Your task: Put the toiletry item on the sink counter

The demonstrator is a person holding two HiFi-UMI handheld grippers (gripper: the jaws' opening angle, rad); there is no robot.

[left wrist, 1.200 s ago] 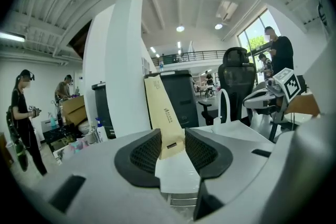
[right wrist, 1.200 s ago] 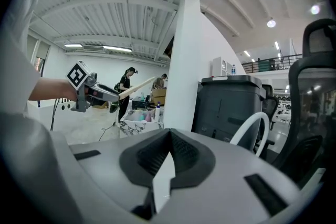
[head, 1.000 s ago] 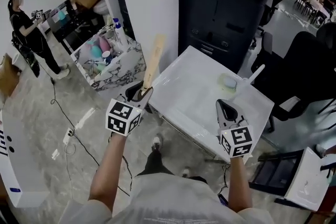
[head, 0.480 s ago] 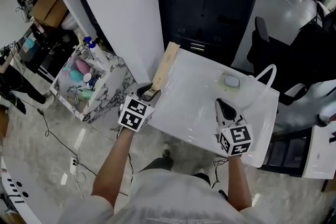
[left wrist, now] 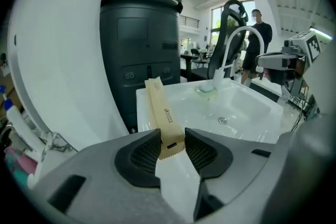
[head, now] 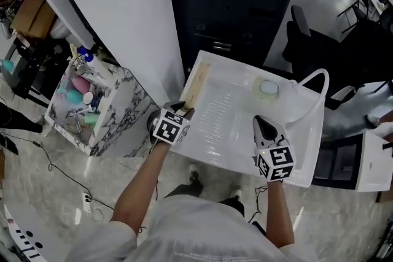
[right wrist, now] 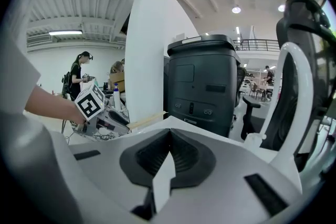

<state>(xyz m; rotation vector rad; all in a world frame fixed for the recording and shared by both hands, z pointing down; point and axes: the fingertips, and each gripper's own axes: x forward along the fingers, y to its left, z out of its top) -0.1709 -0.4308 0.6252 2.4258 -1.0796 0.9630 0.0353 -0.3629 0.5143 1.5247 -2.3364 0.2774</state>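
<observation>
The toiletry item is a long tan paper packet (head: 196,86). It lies along the left rim of the white sink (head: 236,132), its near end pinched in my left gripper (head: 182,110). In the left gripper view both dark pads press the packet's (left wrist: 162,115) lower end, and its far end points toward the black cabinet. My right gripper (head: 261,124) hovers over the sink's near right side. Its jaws (right wrist: 169,132) are shut with nothing between them. A curved white faucet (head: 314,80) rises at the sink's far right.
A pale green item (head: 268,88) sits on the sink's back rim by the faucet. Behind the sink stands a tall black cabinet (head: 233,3). A white pillar (head: 116,15) and a marble-patterned cart (head: 126,108) of bottles are at the left. A black chair (head: 316,40) is at the right.
My left gripper has carried the packet right and forward, lowering it from standing upright in the air to lying along the sink's left rim. The right gripper has hardly moved.
</observation>
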